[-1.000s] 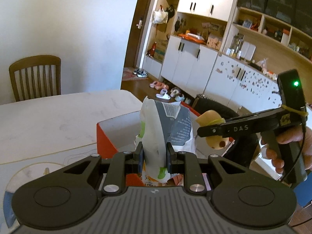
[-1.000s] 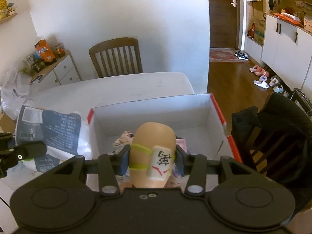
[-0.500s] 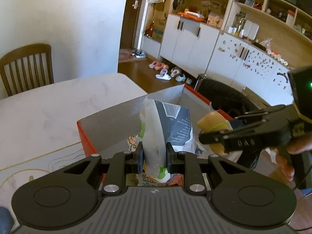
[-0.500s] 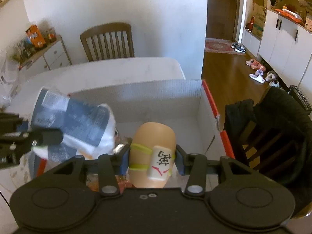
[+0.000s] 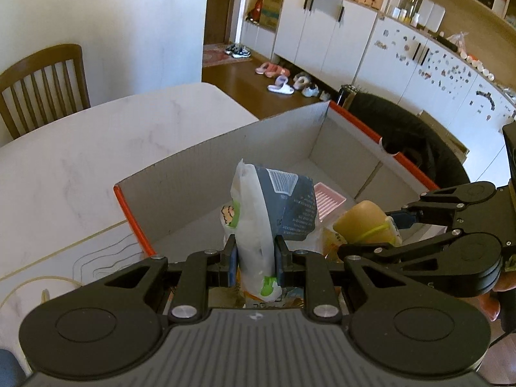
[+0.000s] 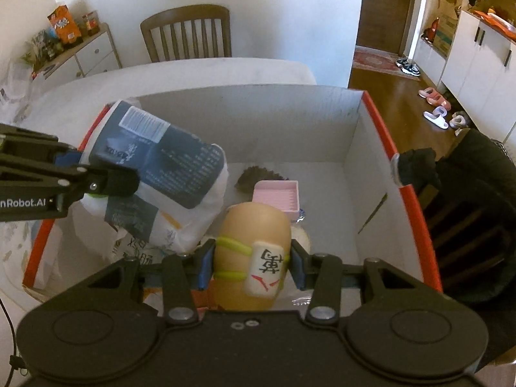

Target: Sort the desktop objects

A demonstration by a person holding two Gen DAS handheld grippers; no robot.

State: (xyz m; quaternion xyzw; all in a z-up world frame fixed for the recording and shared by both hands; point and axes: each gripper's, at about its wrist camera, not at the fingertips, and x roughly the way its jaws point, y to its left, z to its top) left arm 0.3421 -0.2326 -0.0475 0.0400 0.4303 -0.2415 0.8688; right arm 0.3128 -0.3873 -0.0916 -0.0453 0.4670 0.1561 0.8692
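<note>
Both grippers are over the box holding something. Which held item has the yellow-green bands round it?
The tan rounded toy in the right gripper: two bands and a white tile. The left gripper pinches a white and dark-blue bag, no bands.

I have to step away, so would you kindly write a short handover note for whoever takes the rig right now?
Left gripper: shut on the white and dark snack bag, held above the box's left side.
Right gripper: shut on the tan toy with the yellow bands, over the box's middle.
Cardboard box: already holds a pink tray and other packets.
Left to do: lower both, release.
</note>
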